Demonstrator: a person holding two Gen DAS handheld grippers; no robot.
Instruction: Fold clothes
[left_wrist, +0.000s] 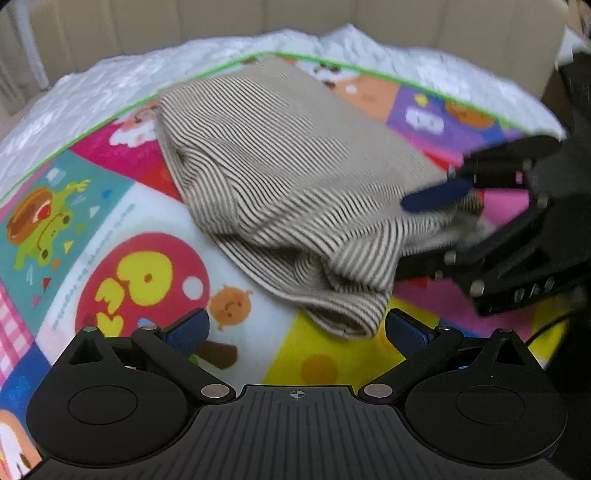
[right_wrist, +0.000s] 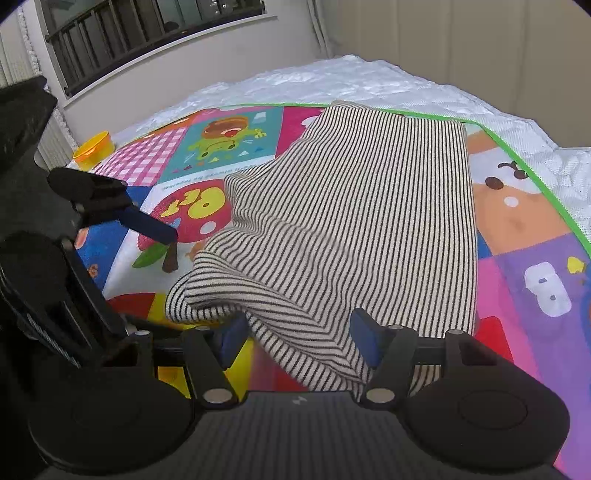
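A beige-and-dark striped garment (left_wrist: 280, 177) lies partly folded on a colourful play mat (left_wrist: 147, 236). Its near edge is bunched and raised. In the right wrist view the same garment (right_wrist: 354, 214) runs down between my right gripper's (right_wrist: 299, 339) blue pads, which press on a thick fold of it. The left wrist view shows that right gripper (left_wrist: 406, 236) at the right, one pad on top of the cloth and one beneath. My left gripper (left_wrist: 297, 330) stands wide open, with a garment corner (left_wrist: 347, 321) just ahead of its right pad, untouched. One of its blue fingers (right_wrist: 151, 225) hovers over the mat.
The mat has a green border (right_wrist: 532, 177) and rests on white quilted bedding (right_wrist: 332, 81). A yellow-orange tub (right_wrist: 92, 149) sits at the mat's far left corner. Beige padded panels (left_wrist: 258, 18) and a barred window (right_wrist: 147, 33) stand behind.
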